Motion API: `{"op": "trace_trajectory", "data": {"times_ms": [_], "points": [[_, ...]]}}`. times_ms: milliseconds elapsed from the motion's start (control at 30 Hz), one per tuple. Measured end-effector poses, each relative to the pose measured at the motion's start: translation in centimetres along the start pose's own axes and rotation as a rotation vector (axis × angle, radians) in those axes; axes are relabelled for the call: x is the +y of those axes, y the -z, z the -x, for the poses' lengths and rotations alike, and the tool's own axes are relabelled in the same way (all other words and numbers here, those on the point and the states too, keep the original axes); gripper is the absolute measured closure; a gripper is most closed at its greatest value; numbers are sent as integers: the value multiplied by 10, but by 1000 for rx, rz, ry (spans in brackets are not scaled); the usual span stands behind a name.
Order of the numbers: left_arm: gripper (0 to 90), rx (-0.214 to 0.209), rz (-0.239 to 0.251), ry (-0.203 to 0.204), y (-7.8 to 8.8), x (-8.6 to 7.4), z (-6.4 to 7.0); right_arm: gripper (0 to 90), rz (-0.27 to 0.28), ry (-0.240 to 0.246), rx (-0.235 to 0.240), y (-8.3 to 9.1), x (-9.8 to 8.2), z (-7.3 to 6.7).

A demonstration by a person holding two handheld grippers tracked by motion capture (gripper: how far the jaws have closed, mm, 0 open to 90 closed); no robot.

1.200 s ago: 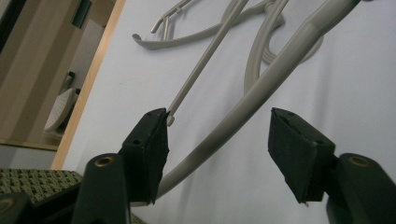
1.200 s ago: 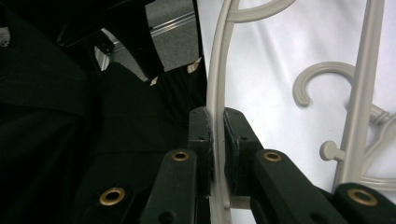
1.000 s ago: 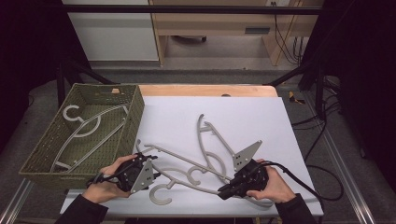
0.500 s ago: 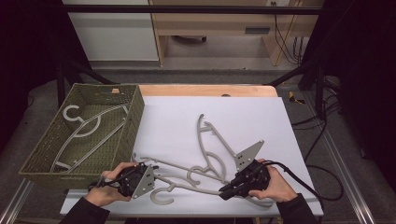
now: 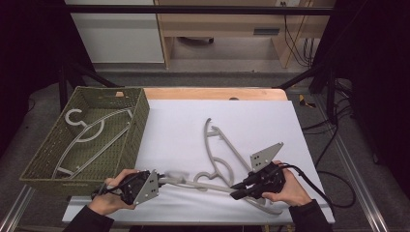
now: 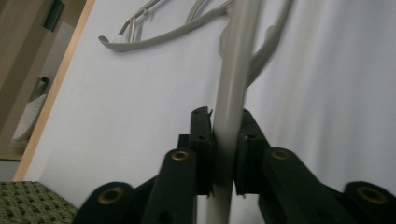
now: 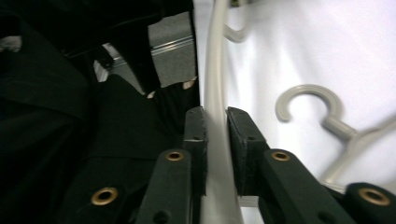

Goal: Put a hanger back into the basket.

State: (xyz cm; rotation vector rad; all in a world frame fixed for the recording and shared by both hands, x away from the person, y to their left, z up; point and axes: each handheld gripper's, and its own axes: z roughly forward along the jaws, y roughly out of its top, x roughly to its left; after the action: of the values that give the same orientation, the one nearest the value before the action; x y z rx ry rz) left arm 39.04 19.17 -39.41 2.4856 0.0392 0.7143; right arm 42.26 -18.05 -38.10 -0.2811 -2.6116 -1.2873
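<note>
A grey plastic hanger lies along the near edge of the white table, its hook end blurred. My left gripper is shut on its left arm; in the left gripper view both pads of the left gripper press on the grey bar. My right gripper has hold of what looks like the same hanger further right. Its jaws have just been easing open, but the pale bar still sits between the right gripper's pads and touches both. A second grey hanger lies behind, crossing the first.
An olive woven basket stands at the left of the table with another grey hanger inside. A hook lies on the white surface right of my right jaws. The table's front edge is close under both hands.
The near hanger has shifted and turned on the table, its hook swinging away from the front edge. The left gripper has closed on its bar. Both hands stayed nearly in place.
</note>
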Motion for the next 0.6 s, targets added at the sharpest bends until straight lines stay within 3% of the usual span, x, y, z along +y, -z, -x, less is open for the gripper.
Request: {"op": "trace_trajectory", "data": {"times_ms": [33, 100, 133, 167, 233, 267, 300, 333, 400, 500, 533, 567, 600], "points": [[813, -10, -7, 9, 1, 2, 0, 767, -34, -11, -48, -2, -2, 2], [815, -6, -15, 10, 1, 3, 1, 769, -36, -6, -60, -3, -3, 3], [815, -5, -18, 15, 0, 3, 2, 769, -15, -19, -75, -2, -6, 5], [816, -7, 2, 58, -1, 4, 3, 769, -4, -18, -98, 0, -7, 6], [816, -9, 1, 69, -1, 5, 3, 767, 14, -26, -106, 1, -7, 6], [816, -8, 6, 95, 1, 6, 3, 751, 42, -45, -138, 5, -8, 7], [817, -2, -10, 87, 3, 7, 2, 734, 56, -46, -160, 7, -8, 7], [817, 3, 5, 116, 3, 8, 3, 718, 72, -55, -192, 9, -8, 7], [817, 11, -1, 139, 5, 9, 3, 681, 116, -71, -232, 13, -8, 8], [817, 22, -24, 166, 5, 10, 3, 587, 187, -101, -334, 20, -10, 9], [817, 22, -24, 166, 5, 10, 3, 587, 187, -101, -334, 20, -10, 9], [817, 29, -29, 198, 4, 11, 3, 502, 241, -123, -409, 25, -11, 9], [817, 31, -26, 215, 4, 11, 2, 473, 267, -145, -437, 27, -12, 9]]}}
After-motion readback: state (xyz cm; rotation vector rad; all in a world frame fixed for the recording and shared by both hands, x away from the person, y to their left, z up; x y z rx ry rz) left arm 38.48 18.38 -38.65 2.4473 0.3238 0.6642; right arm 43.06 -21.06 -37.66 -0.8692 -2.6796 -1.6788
